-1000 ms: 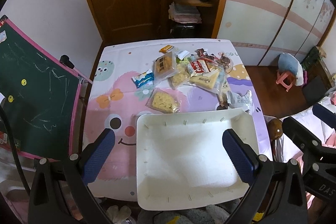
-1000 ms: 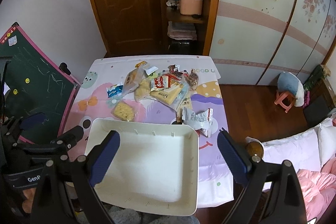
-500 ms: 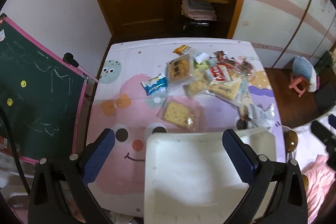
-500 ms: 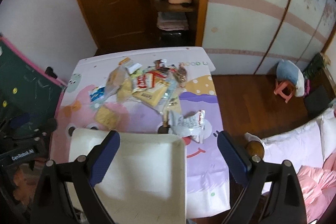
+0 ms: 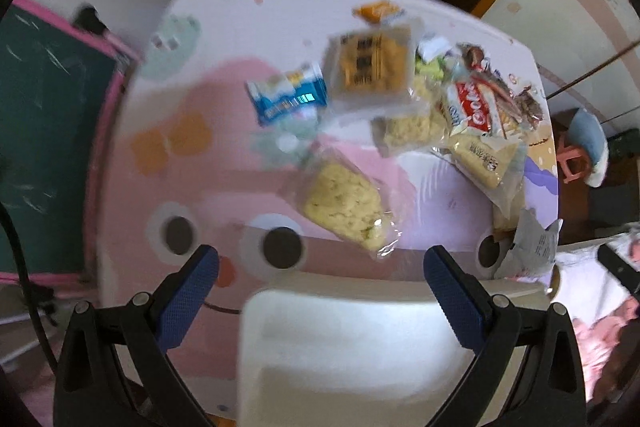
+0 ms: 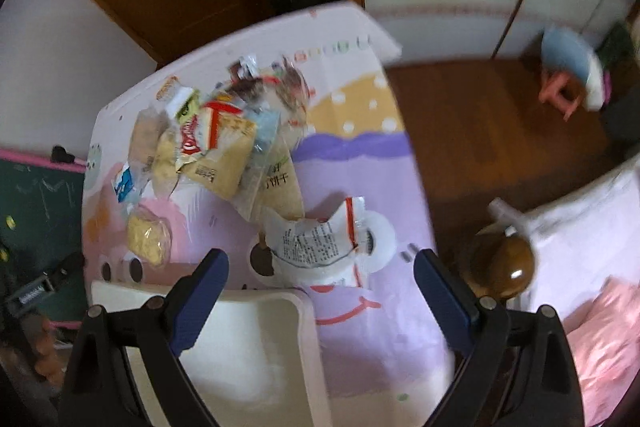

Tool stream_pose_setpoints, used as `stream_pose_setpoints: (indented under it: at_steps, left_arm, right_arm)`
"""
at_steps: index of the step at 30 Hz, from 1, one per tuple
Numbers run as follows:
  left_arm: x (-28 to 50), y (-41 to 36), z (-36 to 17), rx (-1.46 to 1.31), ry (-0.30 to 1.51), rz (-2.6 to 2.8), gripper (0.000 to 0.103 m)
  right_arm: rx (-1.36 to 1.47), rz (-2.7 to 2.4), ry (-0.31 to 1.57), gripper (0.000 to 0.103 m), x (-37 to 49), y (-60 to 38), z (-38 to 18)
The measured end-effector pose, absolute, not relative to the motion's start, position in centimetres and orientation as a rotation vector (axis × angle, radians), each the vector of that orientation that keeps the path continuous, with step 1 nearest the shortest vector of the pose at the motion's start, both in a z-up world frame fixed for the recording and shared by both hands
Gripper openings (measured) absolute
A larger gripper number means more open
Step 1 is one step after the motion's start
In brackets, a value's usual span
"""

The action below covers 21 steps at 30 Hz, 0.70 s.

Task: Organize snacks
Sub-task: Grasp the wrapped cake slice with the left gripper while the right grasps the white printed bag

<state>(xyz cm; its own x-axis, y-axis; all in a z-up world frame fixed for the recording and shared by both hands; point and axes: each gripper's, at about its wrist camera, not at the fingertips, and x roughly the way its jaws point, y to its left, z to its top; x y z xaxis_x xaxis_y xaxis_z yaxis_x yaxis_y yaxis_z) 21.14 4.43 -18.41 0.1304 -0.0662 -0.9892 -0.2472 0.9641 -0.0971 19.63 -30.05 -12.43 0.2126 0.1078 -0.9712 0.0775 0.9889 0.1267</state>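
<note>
A: Since a second ago both cameras have dropped closer to the table (image 5: 224, 15), so the tray (image 5: 352, 347) now fills less of each picture and the snack pile (image 5: 448, 107) looks much larger. Both pictures are blurred.

B: Left wrist view first?

A: The left gripper (image 5: 320, 291) stands wide, holding nothing, its blue pads over the tray's far rim. The cracker pack (image 5: 344, 207) lies just beyond that rim, long axis running far-left to near-right. Past it lie a blue pack (image 5: 286, 99) and a square pack (image 5: 372, 67), touching each other. The pile sits far right. This view alone shows the orange packet (image 5: 378, 10) clearly, at the table's far edge, and the chalkboard (image 5: 44, 115) to the left.

B: And the right wrist view?

A: The right gripper (image 6: 320, 283) is also wide and empty. Between its pads lies a torn white wrapper (image 6: 320, 243), just beyond the tray's (image 6: 256, 347) far right corner; the left view catches only part of it. The pile (image 6: 224, 143) sits farther, to the left, and the cracker pack (image 6: 146, 237) near left. Only this view shows the wooden floor (image 6: 500, 123), a pink stool (image 6: 560, 95) and pink bedding (image 6: 600, 339) on the right.
</note>
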Motion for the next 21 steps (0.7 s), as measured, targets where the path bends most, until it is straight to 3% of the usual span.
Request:
stream_pose_setpoints:
  at_steps: [11, 21]
  left_arm:
    - [25.1, 4.1, -27.1, -0.319, 1.613, 0.196, 0.102]
    - [26.9, 4.0, -30.4, -0.479, 1.639, 0.244, 0.102]
  right_arm:
    - [0.119, 0.063, 1.534, 0.094, 22.4, -29.4, -20.8]
    - [-0.062, 0.087, 1.592, 0.094, 22.4, -25.2, -24.7]
